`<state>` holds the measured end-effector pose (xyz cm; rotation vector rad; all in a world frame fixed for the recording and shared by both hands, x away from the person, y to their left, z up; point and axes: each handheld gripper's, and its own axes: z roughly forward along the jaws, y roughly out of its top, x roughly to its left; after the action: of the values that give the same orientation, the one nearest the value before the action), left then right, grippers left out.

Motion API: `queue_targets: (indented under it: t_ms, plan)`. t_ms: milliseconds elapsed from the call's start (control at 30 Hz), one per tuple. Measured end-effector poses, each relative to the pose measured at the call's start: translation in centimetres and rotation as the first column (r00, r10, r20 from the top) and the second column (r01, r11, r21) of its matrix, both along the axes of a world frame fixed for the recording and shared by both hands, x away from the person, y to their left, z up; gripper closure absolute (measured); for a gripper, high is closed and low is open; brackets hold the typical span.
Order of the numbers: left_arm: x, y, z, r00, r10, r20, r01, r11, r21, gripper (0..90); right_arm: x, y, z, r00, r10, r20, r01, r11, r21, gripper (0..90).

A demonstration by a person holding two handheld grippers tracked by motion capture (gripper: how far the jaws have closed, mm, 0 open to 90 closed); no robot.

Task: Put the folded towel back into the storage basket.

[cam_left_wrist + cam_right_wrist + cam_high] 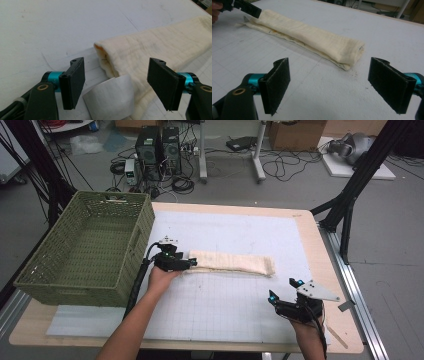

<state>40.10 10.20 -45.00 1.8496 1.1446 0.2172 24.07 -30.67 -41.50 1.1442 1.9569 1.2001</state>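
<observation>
Cream folded cloth (232,263) lies lengthwise across the middle of the white gridded mat (225,305), which covers a light wood table (320,250). Cloth is folded into a long narrow strip, several layers thick.

Left gripper (191,263) is low at the cloth's left end, pointing right along the strip. From the left gripper view, jaws are apart with the cloth's near end and a white tag (110,98) sitting between them; pads clear of the fabric on both sides, nothing clamped. The end fold shows a faint orange edge. In the right gripper view the left gripper's black jaw sits right on the far end of the strip.

Right gripper (284,289) is near the front right of the mat, well apart from the cloth, aimed toward its right end. Jaws wide apart, bare mat between them. A few dark specks on the mat near that end of the cloth.

Green woven basket (85,247) stands at the table's left edge, just beside the left gripper, rim up. Computer towers (160,150) and cables on the floor beyond the table.
</observation>
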Motion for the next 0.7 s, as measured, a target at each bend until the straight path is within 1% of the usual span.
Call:
queue_targets:
  t_ms: [33, 67, 100, 200, 233, 300, 367, 400, 433, 500, 533, 567, 600, 633, 667, 700]
  plan:
    - [0.0, 0.0, 0.0, 1.0000, 0.000, 0.000, 0.000, 1.0000, 0.000, 31.2, 0.0, 0.0, 0.0, 1.0000, 0.000, 0.000, 0.000, 1.0000, 0.000, 16.8]
    - [0.0, 0.0, -0.1, 1.0000, 0.000, -0.002, 0.000, 0.9999, 0.012, 31.8, 0.0, 0.0, 0.0, 1.0000, -0.001, 0.002, 0.001, 1.0000, -0.002, 16.8]
    - [0.0, 0.0, -0.1, 1.0000, 0.001, 0.004, -0.001, 0.9998, 0.018, 31.8, 0.0, 0.0, 0.0, 1.0000, -0.001, 0.002, 0.001, 1.0000, -0.002, 16.8]
    - [-0.1, -0.2, -0.1, 0.9996, -0.014, 0.026, 0.012, 0.9982, 0.059, 35.0, 0.1, 0.0, 0.0, 1.0000, 0.000, 0.000, 0.000, 1.0000, 0.000, 16.8]
    - [-0.2, -0.3, -0.1, 0.9989, -0.025, 0.040, 0.021, 0.9958, 0.089, 36.7, 0.0, 0.0, -0.1, 1.0000, 0.001, -0.003, -0.001, 1.0000, -0.001, 16.7]
    - [-0.4, -0.6, -0.1, 0.9980, -0.029, 0.056, 0.022, 0.9935, 0.111, 37.5, 0.1, 0.0, -0.1, 1.0000, 0.002, -0.002, -0.002, 1.0000, -0.002, 16.8]
    - [-0.6, -0.8, 0.0, 0.9961, -0.045, 0.076, 0.033, 0.9861, 0.163, 38.9, 0.0, 0.0, 0.0, 1.0000, 0.001, -0.002, -0.002, 1.0000, -0.002, 16.7]
    - [-0.6, -0.9, 0.0, 0.9950, -0.053, 0.085, 0.037, 0.9826, 0.182, 39.6, 0.1, 0.0, -0.1, 1.0000, 0.001, -0.003, -0.001, 1.0000, -0.001, 16.7]
    - [-0.7, -1.0, 0.0, 0.9943, -0.055, 0.091, 0.036, 0.9811, 0.190, 40.7, 0.1, 0.0, -0.1, 1.0000, 0.001, -0.003, -0.001, 1.0000, -0.003, 16.8]
    - [-0.8, -1.0, 0.0, 0.9939, -0.062, 0.091, 0.043, 0.9799, 0.195, 45.7, 0.1, 0.0, -0.1, 1.0000, 0.000, -0.003, 0.000, 1.0000, -0.003, 16.8]
    - [-0.8, -0.9, 0.1, 0.9928, -0.084, 0.086, 0.067, 0.9812, 0.181, 49.9, 0.1, 0.0, -0.1, 1.0000, 0.002, -0.004, -0.002, 1.0000, -0.001, 16.7]
    - [-0.8, -0.9, 0.1, 0.9928, -0.084, 0.086, 0.067, 0.9812, 0.181, 56.8, 0.1, 0.0, -0.1, 1.0000, 0.002, -0.007, -0.002, 1.0000, -0.001, 16.8]
    - [-0.9, -1.0, 0.0, 0.9908, -0.106, 0.084, 0.091, 0.9818, 0.167, 65.0, 0.1, 0.0, -0.1, 1.0000, 0.003, -0.004, -0.003, 1.0000, -0.003, 16.8]
    - [-1.0, -1.1, 0.0, 0.9886, -0.124, 0.085, 0.109, 0.9808, 0.162, 68.8, 0.1, 0.0, -0.1, 1.0000, 0.003, -0.006, -0.003, 1.0000, -0.004, 16.7]
    - [-1.1, -1.2, -0.1, 0.9878, -0.127, 0.091, 0.111, 0.9809, 0.160, 68.8, 0.1, 0.0, -0.1, 1.0000, 0.003, -0.006, -0.003, 1.0000, -0.004, 16.7]
    - [-1.1, -1.2, -0.1, 0.9861, -0.140, 0.089, 0.126, 0.9807, 0.149, 71.9, 0.1, 0.0, -0.1, 1.0000, 0.006, -0.003, -0.006, 1.0000, -0.005, 16.8]
